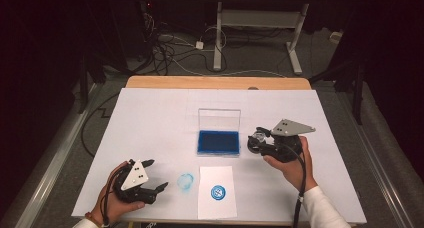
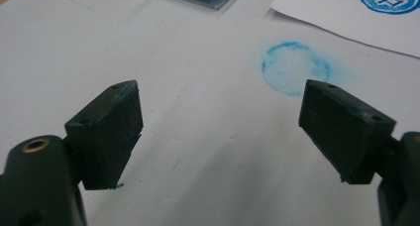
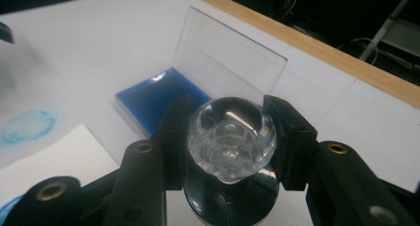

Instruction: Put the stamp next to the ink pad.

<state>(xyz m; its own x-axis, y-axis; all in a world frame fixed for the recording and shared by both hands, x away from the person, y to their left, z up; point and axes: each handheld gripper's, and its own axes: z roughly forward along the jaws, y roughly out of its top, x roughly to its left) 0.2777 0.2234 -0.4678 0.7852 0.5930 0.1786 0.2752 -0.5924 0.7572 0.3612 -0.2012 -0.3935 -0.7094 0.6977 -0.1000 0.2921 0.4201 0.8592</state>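
Note:
A stamp with a clear round knob (image 3: 230, 137) is clamped between the jaws of my right gripper (image 3: 230, 107), just right of the blue ink pad (image 1: 218, 142), whose clear lid (image 1: 219, 119) stands upright. In the high view the stamp (image 1: 259, 136) sits in the right gripper (image 1: 255, 140) slightly above the table. A small white sheet (image 1: 216, 204) near the front edge carries a round blue print (image 1: 217, 192). My left gripper (image 1: 159, 176) rests low at the front left, open and holding nothing. A faint blue ring smudge (image 2: 294, 67) lies just past its right jaw.
White paper covers the table (image 1: 150, 118), with a wooden edge (image 1: 215, 82) at the far side. Beyond it are cables on the floor and a desk frame (image 1: 260, 23). The ink pad (image 3: 158, 99) and its lid (image 3: 230, 62) stand just ahead of the right gripper.

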